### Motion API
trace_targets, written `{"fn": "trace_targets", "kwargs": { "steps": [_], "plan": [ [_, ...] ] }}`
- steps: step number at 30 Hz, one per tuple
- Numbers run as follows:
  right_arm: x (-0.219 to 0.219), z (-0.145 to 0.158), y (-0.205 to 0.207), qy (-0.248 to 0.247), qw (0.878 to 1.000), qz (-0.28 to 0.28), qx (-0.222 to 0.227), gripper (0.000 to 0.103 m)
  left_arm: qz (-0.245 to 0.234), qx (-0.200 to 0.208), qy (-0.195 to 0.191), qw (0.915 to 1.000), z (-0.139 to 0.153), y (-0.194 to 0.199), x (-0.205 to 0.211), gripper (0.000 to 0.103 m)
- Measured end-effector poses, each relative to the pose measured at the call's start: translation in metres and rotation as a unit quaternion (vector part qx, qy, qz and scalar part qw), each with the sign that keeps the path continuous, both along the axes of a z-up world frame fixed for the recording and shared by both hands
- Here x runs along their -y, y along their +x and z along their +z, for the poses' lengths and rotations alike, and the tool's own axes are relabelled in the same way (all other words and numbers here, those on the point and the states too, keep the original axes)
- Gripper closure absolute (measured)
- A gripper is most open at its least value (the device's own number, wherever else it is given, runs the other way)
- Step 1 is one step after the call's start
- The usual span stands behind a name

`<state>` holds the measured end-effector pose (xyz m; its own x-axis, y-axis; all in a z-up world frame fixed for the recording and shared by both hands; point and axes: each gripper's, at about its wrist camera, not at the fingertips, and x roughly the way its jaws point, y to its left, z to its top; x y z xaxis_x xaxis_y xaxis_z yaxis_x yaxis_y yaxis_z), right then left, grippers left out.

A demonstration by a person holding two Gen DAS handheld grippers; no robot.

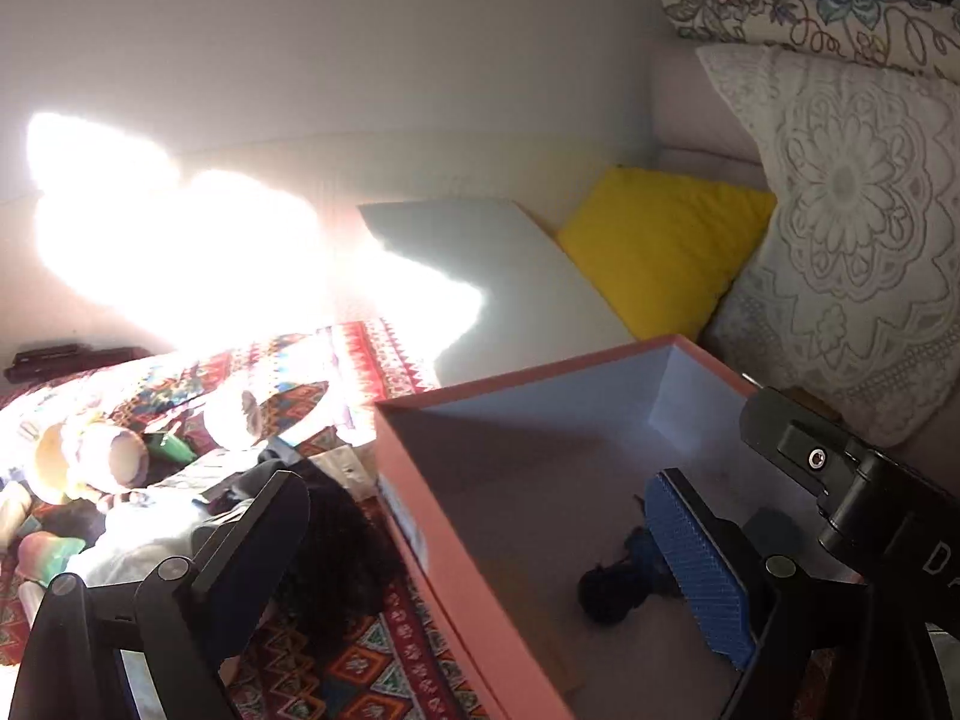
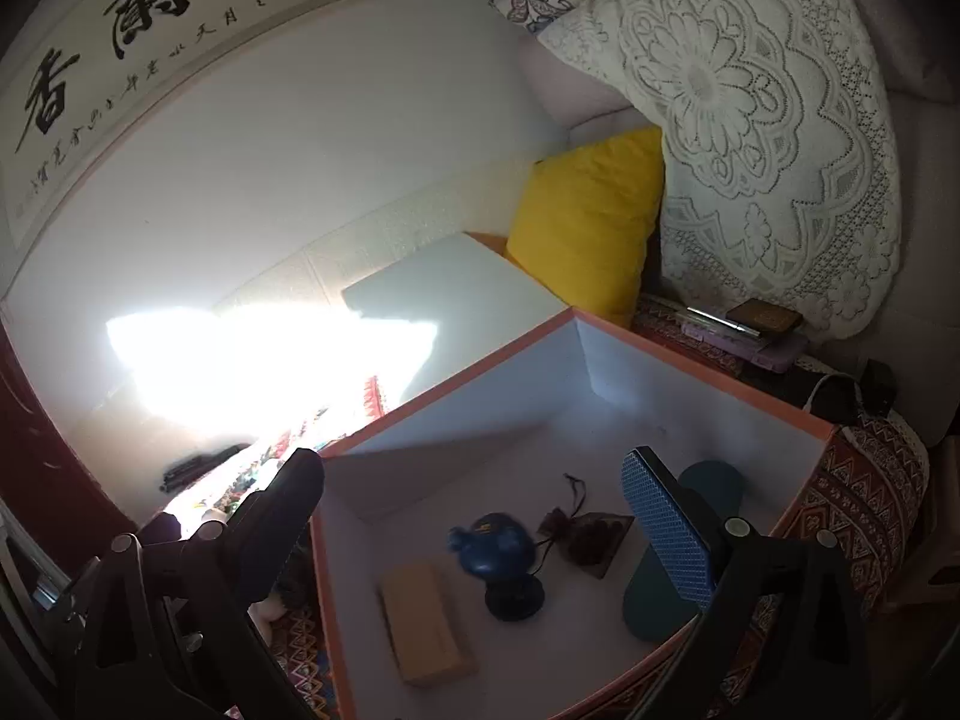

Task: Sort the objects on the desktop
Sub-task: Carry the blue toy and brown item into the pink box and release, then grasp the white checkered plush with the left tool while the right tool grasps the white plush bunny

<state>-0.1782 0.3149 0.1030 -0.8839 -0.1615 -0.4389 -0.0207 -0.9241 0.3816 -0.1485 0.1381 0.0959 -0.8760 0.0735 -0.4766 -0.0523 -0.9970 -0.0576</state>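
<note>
An open box (image 2: 708, 372) sits on a patterned cloth (image 1: 372, 666). Inside lie a flat block (image 2: 426, 624) at the left, a small fan (image 2: 501, 558) beside it, and a pouch (image 2: 591, 540) further right (just behind the fan). Two cushions (image 2: 591, 222) stand behind the box.

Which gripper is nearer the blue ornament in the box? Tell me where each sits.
Right. The right gripper hangs open directly over the blue ornament inside the box. The left gripper is open astride the box's left wall, the ornament by its right finger.
</note>
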Motion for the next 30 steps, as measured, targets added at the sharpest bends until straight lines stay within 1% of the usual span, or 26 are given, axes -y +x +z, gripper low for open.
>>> {"fn": "trace_targets", "kwargs": {
  "steps": [6, 9, 11, 14, 17, 19, 22, 24, 26, 27, 30],
  "plan": [
    [0.063, 0.012, 0.015, 0.013, 0.998, 0.055, -0.008, 0.001, 0.064, -0.006, -0.002, 0.9979, -0.001, 0.039, 0.072, 0.006],
    [0.101, 0.017, 0.023, 0.024, 0.996, 0.090, -0.011, 0.001, 0.103, -0.004, -0.001, 0.9946, -0.007, 0.060, 0.114, 0.004],
    [0.129, 0.017, 0.029, 0.032, 0.993, 0.113, -0.012, 0.001, 0.130, 0.002, -0.005, 0.9915, -0.016, 0.074, 0.143, 0.003],
    [0.168, 0.013, 0.035, 0.035, 0.988, 0.149, -0.005, 0.001, 0.168, 0.019, -0.027, 0.9853, -0.038, 0.091, 0.185, 0.002],
    [0.204, -0.002, 0.040, 0.020, 0.980, 0.195, 0.023, 0.001, 0.195, 0.046, -0.077, 0.9767, -0.066, 0.102, 0.219, 0.002],
    [0.222, -0.016, 0.038, -0.005, 0.973, 0.225, 0.053, 0.001, 0.207, 0.057, -0.136, 0.9673, -0.089, 0.105, 0.235, 0.002],
    [0.242, -0.045, 0.029, -0.054, 0.959, 0.255, 0.113, 0.001, 0.213, 0.072, -0.231, 0.9466, -0.124, 0.103, 0.251, 0.002],
    [0.249, -0.068, 0.017, -0.090, 0.947, 0.263, 0.159, 0.001, 0.214, 0.088, -0.279, 0.9322, -0.143, 0.097, 0.260, 0.002],
    [0.249, -0.091, 0.006, -0.129, 0.937, 0.255, 0.199, 0.001, 0.211, 0.102, -0.310, 0.9215, -0.157, 0.088, 0.268, 0.002],
    [0.248, -0.101, 0.000, -0.150, 0.932, 0.250, 0.216, 0.001, 0.209, 0.102, -0.332, 0.9142, -0.162, 0.084, 0.270, 0.002],
    [0.247, -0.130, -0.019, -0.213, 0.910, 0.237, 0.264, 0.001, 0.207, 0.098, -0.410, 0.8828, -0.179, 0.069, 0.274, 0.002]
  ]
}}
